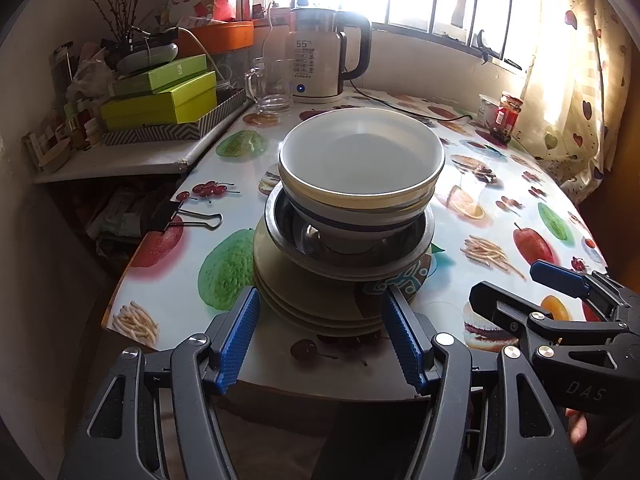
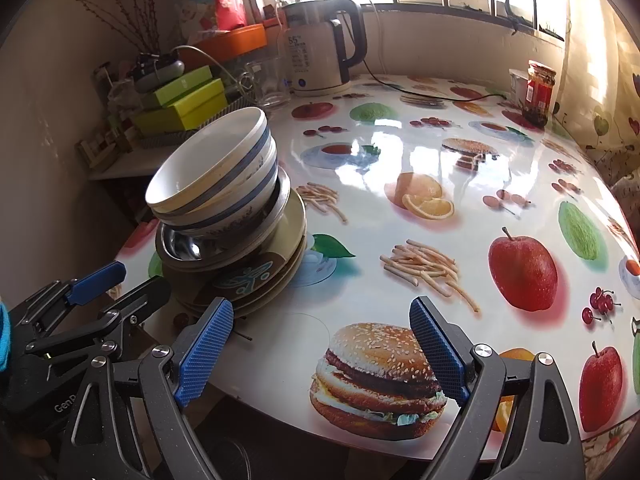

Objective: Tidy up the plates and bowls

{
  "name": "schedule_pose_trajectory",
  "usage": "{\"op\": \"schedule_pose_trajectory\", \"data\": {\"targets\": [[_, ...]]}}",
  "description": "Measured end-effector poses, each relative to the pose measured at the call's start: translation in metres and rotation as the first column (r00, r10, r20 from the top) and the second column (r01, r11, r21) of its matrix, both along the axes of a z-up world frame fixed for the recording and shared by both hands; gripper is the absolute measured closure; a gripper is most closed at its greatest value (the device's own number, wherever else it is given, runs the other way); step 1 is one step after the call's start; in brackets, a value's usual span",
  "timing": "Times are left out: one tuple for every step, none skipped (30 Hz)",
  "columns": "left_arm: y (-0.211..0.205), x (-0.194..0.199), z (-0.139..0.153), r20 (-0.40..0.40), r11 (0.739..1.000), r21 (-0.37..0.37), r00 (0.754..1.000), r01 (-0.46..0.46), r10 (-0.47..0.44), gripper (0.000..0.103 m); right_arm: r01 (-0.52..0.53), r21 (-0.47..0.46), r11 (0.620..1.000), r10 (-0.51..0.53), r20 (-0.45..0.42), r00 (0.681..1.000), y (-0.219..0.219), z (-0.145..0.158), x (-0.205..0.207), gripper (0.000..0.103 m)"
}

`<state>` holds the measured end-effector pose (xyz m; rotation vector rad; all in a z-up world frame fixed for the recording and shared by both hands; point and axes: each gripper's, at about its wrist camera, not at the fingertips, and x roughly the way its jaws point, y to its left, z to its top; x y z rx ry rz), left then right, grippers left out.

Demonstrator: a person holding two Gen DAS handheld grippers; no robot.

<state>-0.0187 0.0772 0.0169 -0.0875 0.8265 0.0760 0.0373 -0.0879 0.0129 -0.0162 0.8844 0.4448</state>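
One pile of dishes stands near the table's front edge: white bowls with a blue band nested in a steel bowl, on several cream plates. My left gripper is open just in front of the plates, its blue pads apart and touching nothing. My right gripper is open over the burger print, to the right of the pile, with nothing between its pads. Each gripper shows in the other's view: the right gripper and the left gripper.
The round table has a glossy food-print cover. A kettle and a glass mug stand at the back, a jar at the back right. Green boxes fill a side shelf at left. A binder clip lies near the left edge.
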Motion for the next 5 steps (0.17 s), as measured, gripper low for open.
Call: {"op": "schedule_pose_trajectory", "data": {"targets": [[0.0, 0.0, 0.0, 0.0, 1.0, 0.001, 1.0, 0.0, 0.0, 0.039, 0.002, 0.001, 1.0, -0.002, -0.002, 1.0, -0.0004, -0.0005, 0.0004, 0.012], [0.0001, -0.0001, 0.0001, -0.001, 1.0, 0.0, 1.0, 0.0, 0.0, 0.039, 0.002, 0.001, 1.0, -0.002, -0.003, 1.0, -0.001, -0.0006, 0.0005, 0.012], [0.0001, 0.0001, 0.0002, -0.001, 1.0, 0.0, 1.0, 0.0, 0.0, 0.039, 0.003, 0.001, 1.0, -0.003, -0.003, 1.0, -0.0008, -0.0009, 0.0005, 0.012], [-0.0001, 0.0, 0.0, -0.001, 1.0, -0.002, 1.0, 0.003, -0.003, 0.039, 0.001, 0.002, 1.0, -0.001, -0.003, 1.0, -0.0007, -0.0009, 0.0005, 0.012], [0.0, 0.0001, -0.0001, -0.002, 1.0, 0.001, 1.0, 0.002, -0.002, 0.039, 0.001, 0.002, 1.0, -0.001, -0.002, 1.0, -0.0006, -0.0009, 0.0005, 0.012]]}}
